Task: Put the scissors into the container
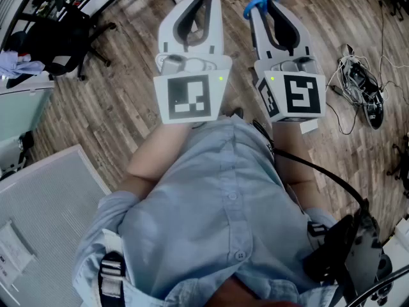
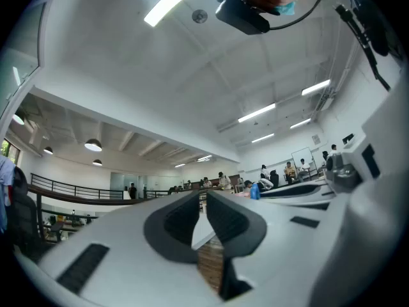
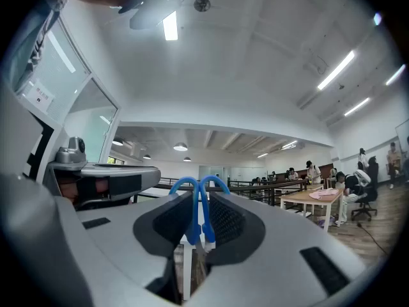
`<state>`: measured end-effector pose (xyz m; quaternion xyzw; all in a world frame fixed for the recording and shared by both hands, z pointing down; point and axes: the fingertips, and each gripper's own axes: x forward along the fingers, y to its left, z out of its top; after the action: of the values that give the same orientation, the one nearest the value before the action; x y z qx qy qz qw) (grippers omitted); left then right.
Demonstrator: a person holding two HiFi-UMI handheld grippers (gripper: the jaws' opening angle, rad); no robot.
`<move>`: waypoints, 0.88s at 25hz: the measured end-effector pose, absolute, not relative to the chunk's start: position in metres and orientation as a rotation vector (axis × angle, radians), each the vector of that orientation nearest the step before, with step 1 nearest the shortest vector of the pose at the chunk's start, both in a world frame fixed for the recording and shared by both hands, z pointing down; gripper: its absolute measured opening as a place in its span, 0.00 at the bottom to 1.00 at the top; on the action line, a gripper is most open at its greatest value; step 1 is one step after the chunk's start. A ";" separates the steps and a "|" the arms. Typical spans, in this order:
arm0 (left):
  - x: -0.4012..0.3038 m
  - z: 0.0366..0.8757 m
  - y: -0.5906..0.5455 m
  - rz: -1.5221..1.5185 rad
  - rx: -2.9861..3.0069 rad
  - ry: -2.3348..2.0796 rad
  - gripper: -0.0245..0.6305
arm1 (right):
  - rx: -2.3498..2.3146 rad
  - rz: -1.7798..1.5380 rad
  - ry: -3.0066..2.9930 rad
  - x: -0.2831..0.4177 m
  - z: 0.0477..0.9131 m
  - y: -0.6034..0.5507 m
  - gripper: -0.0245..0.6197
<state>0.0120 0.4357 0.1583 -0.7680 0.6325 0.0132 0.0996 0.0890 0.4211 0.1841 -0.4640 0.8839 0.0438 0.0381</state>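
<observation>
Head view: left gripper [image 1: 199, 4] and right gripper [image 1: 272, 8] raised side by side beyond the light-blue shirt [image 1: 217, 197], scissors [image 1: 258, 6] in the right one.

Left gripper just past the shirt's upper left edge, jaws pressed together with nothing between them, as seen in the left gripper view. Right gripper just past the shirt's upper right edge, jaws pinching the scissors by the blue handles; both blue loops standing out past the jaw tips, shanks clamped between the dark pads, blades hidden. Wooden floor [image 1: 128, 114] on all sides of the shirt. Tangle of cables [image 1: 361, 88] on the floor well to the right of the shirt. Black office chair [image 1: 67, 37] far to its upper left.
</observation>
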 end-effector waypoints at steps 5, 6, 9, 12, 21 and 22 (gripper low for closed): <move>0.030 0.157 0.432 0.045 -2.274 1.852 0.10 | -1.424 0.146 2.702 0.104 0.183 0.418 0.17; 0.034 0.157 0.431 0.047 -2.275 1.850 0.10 | -1.424 0.148 2.701 0.108 0.183 0.417 0.17; 0.045 0.156 0.429 0.064 -2.272 1.848 0.10 | -1.421 0.155 2.698 0.120 0.183 0.415 0.17; 0.053 0.159 0.428 0.069 -2.266 1.857 0.10 | -1.414 0.154 2.706 0.129 0.186 0.415 0.17; 0.063 0.182 0.406 -0.036 -2.279 1.882 0.10 | -1.361 0.102 2.721 0.140 0.193 0.396 0.17; 0.062 0.183 0.399 -0.035 -2.279 1.881 0.10 | -1.358 0.093 2.722 0.140 0.195 0.389 0.17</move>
<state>0.0621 0.3991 0.1827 -0.7678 0.6339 -0.0118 0.0930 0.1397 0.3893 0.1948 -0.4456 0.8934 0.0305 0.0489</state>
